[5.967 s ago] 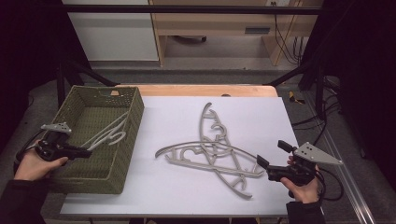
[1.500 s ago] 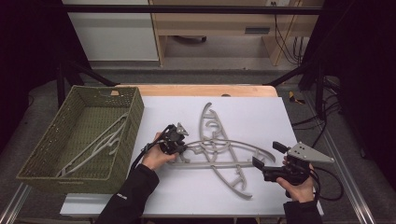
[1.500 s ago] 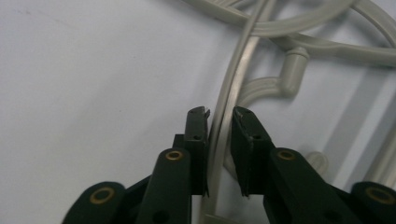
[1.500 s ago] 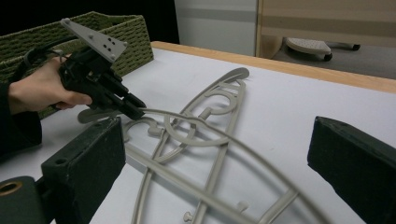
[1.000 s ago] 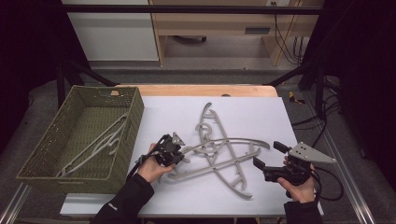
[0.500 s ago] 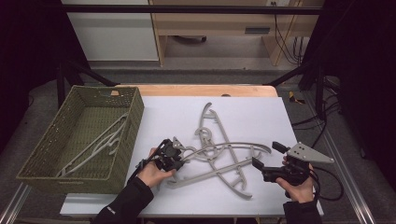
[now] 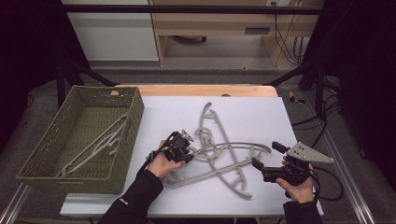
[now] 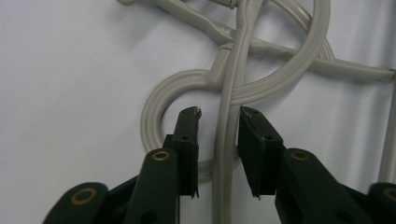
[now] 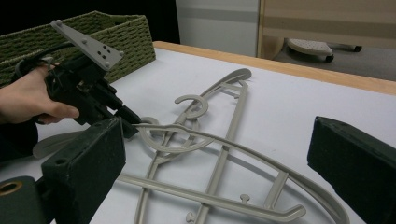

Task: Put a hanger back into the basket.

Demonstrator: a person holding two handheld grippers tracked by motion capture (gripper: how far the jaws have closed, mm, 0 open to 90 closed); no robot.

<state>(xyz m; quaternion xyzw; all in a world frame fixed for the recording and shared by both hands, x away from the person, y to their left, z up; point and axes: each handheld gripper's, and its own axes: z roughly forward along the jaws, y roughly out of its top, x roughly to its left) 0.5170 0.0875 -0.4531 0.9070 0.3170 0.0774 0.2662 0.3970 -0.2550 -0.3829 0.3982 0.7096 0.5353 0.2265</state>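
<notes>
My left gripper (image 8: 218, 126) had its jaws set narrowly apart, one on each side of a thin arm of a pale grey plastic clothes hanger (image 8: 225, 154); I could not tell whether the pads actually touched it. That arm ran over the round hook of a second grey hanger (image 8: 154, 105) lying beneath it. In the high view the left gripper (image 7: 183, 148) sat at the left end of the tangled pile of grey hangers (image 7: 219, 154), near the middle of the white tabletop (image 7: 252, 116). My right gripper (image 7: 264, 161) rested near the front right corner, jaws wide apart and holding nothing, just beside the pile. A woven green basket (image 7: 46, 144) stood along the tabletop's left edge, with one more grey hanger (image 7: 100, 142) inside it.
</notes>
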